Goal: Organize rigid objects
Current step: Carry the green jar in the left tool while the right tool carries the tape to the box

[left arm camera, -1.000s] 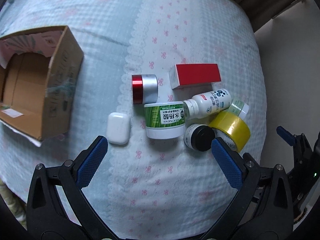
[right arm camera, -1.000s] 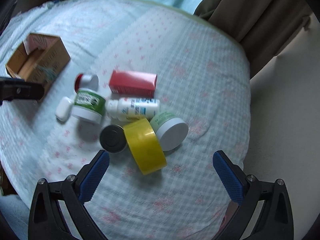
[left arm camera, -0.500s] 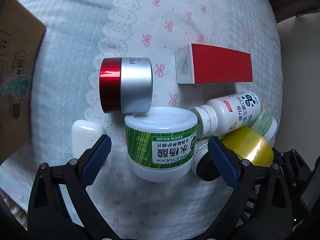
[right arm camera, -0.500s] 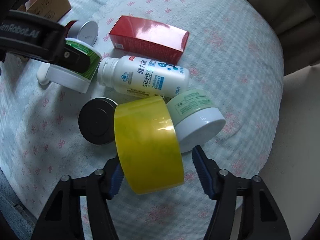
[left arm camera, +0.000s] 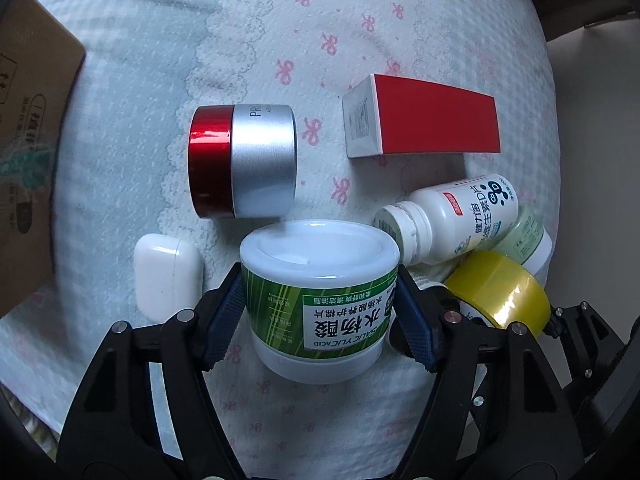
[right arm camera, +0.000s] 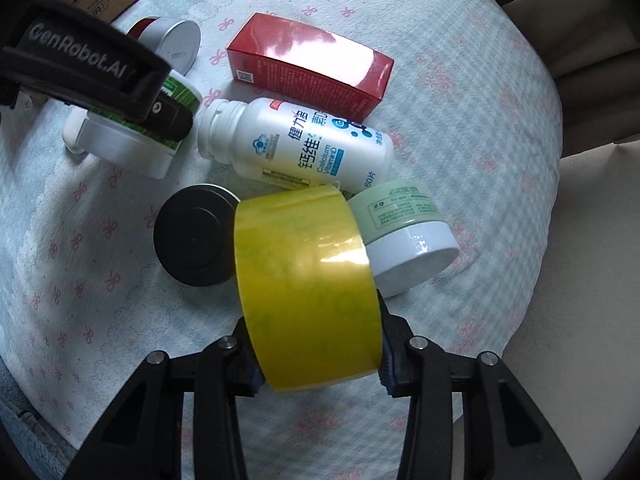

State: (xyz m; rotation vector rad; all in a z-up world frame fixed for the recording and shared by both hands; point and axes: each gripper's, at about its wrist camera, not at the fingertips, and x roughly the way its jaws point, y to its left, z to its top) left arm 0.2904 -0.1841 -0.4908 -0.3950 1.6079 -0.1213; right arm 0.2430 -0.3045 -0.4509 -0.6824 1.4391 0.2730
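Observation:
My left gripper [left arm camera: 320,320] is shut on the green-and-white salicylic acid jar [left arm camera: 320,304], which lies on the bed. My right gripper [right arm camera: 318,356] is shut on the yellow tape roll [right arm camera: 308,292], also seen in the left wrist view [left arm camera: 496,300]. Around them lie a red-and-silver jar [left arm camera: 244,160], a red box [left arm camera: 424,120], a white calcium bottle [right arm camera: 296,144], a pale green jar with a white lid [right arm camera: 404,232], a black-lidded jar [right arm camera: 196,236] and a white earbud case [left arm camera: 168,276].
An open cardboard box [left arm camera: 32,148] stands at the left on the light blue bedspread [left arm camera: 280,20]. The bed's right edge drops to a pale floor [right arm camera: 592,240]. A brown curtain [right arm camera: 580,12] hangs at the back right.
Both grippers moved down to the pile and closed. The left one has taken hold of the green-and-white jar, the right one the yellow tape roll.

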